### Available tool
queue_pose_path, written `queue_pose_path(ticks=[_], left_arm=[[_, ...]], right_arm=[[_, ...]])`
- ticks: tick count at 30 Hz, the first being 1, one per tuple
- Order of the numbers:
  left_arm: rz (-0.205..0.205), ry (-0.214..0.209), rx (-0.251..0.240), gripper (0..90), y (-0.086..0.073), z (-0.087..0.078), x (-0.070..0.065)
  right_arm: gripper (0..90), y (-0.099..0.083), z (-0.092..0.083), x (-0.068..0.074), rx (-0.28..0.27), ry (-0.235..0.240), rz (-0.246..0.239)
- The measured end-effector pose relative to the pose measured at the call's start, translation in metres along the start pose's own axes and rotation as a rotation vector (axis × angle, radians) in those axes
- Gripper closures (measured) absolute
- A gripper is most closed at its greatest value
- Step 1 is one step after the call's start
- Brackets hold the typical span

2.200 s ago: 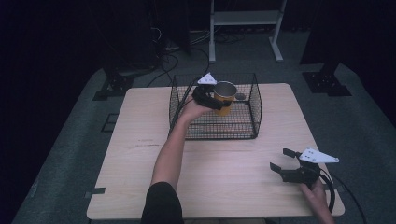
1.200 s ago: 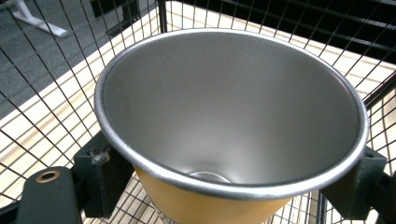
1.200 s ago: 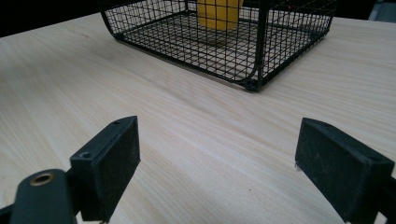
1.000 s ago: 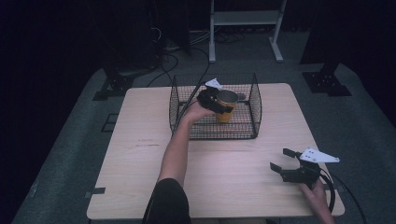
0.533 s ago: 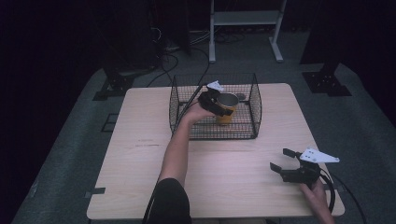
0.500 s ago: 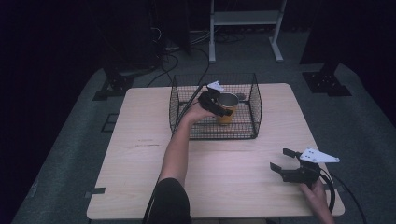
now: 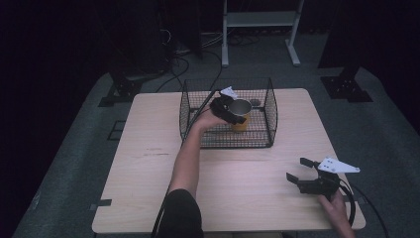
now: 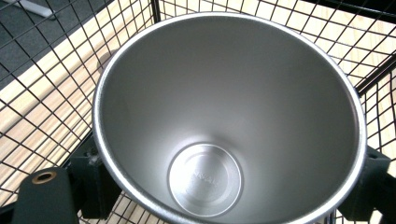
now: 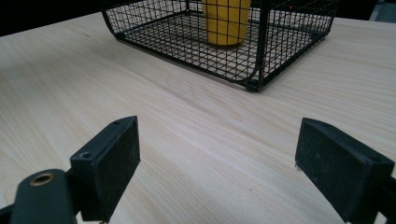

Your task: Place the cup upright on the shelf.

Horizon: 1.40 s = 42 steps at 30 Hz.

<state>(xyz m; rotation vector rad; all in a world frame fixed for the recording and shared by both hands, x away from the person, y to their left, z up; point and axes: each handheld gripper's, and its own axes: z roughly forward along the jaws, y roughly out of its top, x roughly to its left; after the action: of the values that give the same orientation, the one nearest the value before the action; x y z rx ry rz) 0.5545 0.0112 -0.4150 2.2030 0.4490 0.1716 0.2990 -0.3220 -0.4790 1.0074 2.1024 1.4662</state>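
The yellow cup [image 7: 240, 113] with a shiny silver inside stands in the black wire basket [image 7: 267, 119] on the desk [image 7: 148, 163]. The left tongs [image 7: 225, 106] squeeze its rim, one jaw on each side. Tiny letters on the cup's bottom are too blurry to read. The right tongs [image 7: 303, 169] are spread wide with nothing in them, near the desk's front edge, well apart from the basket.

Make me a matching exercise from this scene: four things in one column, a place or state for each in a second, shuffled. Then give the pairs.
Things:
1. cup
2. wire basket
3. left hand-held gripper
4. right hand-held gripper

Places or states:
A. open, low over bare wood near the table's front edge
B. closed around the cup
C. yellow outside, steel inside
D. black mesh, on the table's far half

Pairs: 1-C, 2-D, 3-B, 4-A
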Motion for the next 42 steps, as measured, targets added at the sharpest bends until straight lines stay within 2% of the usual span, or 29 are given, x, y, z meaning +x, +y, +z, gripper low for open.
queue_pose_path(ticks=[6,12,24,30,32,42], left_arm=[[-0.007,-0.001,-0.013,11.1,0.001,-0.002,0.0],[-0.019,0.001,-0.005,6.8,0.0,-0.002,0.0],[-0.011,0.011,-0.01,3.7,0.002,-0.003,-0.002],[-0.003,0.012,-0.027,2.8,0.005,-0.006,-0.004],[-0.015,0.008,-0.045,2.5,0.006,-0.007,-0.004],[-0.004,0.041,-0.082,2.4,0.012,-0.016,-0.005]], right_arm=[[12.9,0.0,0.0,0.0,0.001,0.0,-0.002],[12.9,0.0,0.0,0.0,0.002,-0.001,-0.002],[12.9,0.0,0.0,0.0,0.004,-0.001,-0.001],[13.0,0.0,0.0,0.0,0.004,0.0,-0.002],[12.9,0.0,0.0,0.0,0.003,0.0,-0.001],[12.9,0.0,0.0,0.0,0.003,0.0,0.0]])
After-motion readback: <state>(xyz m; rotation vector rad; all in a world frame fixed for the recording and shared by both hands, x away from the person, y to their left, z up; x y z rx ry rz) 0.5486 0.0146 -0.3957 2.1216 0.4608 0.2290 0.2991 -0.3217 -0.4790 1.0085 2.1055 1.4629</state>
